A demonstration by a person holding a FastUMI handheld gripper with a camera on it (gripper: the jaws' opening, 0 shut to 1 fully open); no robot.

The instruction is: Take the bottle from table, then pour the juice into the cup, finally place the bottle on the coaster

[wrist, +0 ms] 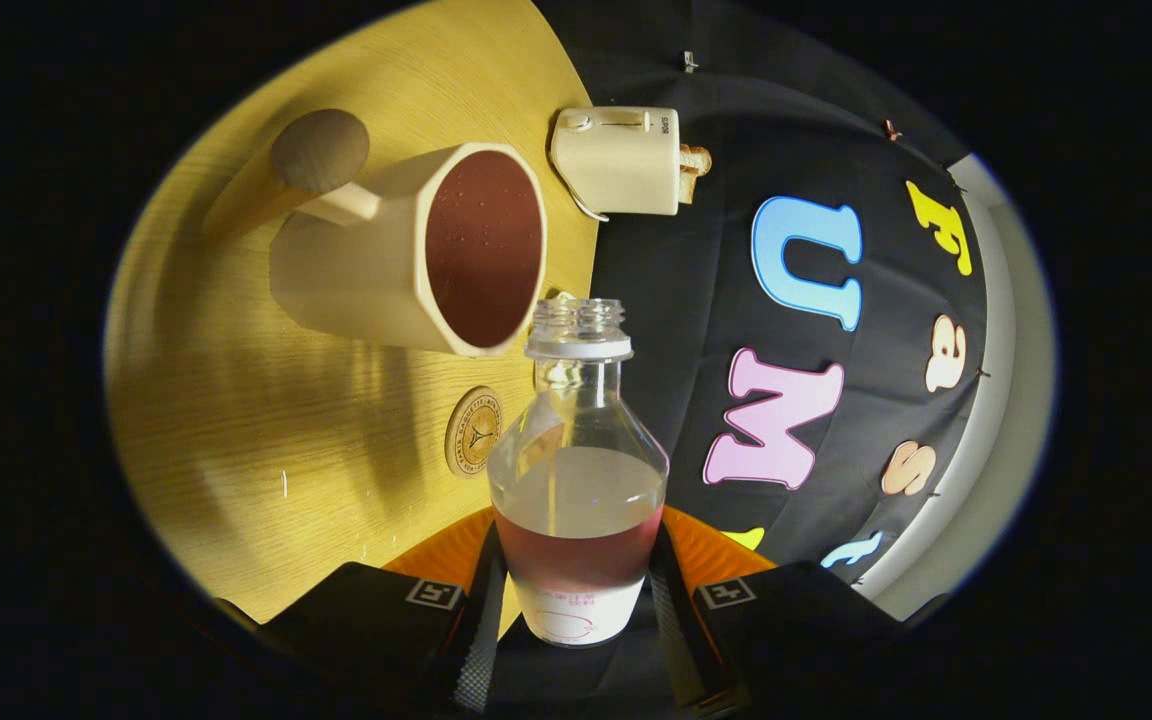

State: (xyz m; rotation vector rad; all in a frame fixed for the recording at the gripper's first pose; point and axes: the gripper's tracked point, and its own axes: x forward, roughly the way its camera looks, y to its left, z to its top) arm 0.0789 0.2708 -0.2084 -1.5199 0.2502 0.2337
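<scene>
Wooden table (236,420) fills the 9 o'clock side, tipped sideways by the camera's roll. Both fingers (484,610) of the gripper (576,610) press on the bottle (577,470), gripping it between them; red juice (579,550) sits low inside. Its open neck lies just beside the rim of the cup (406,250), at 12 o'clock from the fingers, already holding juice. Coaster (473,431) lies at 10 o'clock, near the bottle. Toaster (618,160) stands beyond the cup.

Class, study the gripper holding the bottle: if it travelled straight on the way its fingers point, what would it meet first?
The gripper, shut on the bottle, would probably bring the bottle's open mouth against the cup rim just ahead; depth is uncertain, so it might slip past towards the toaster.
</scene>
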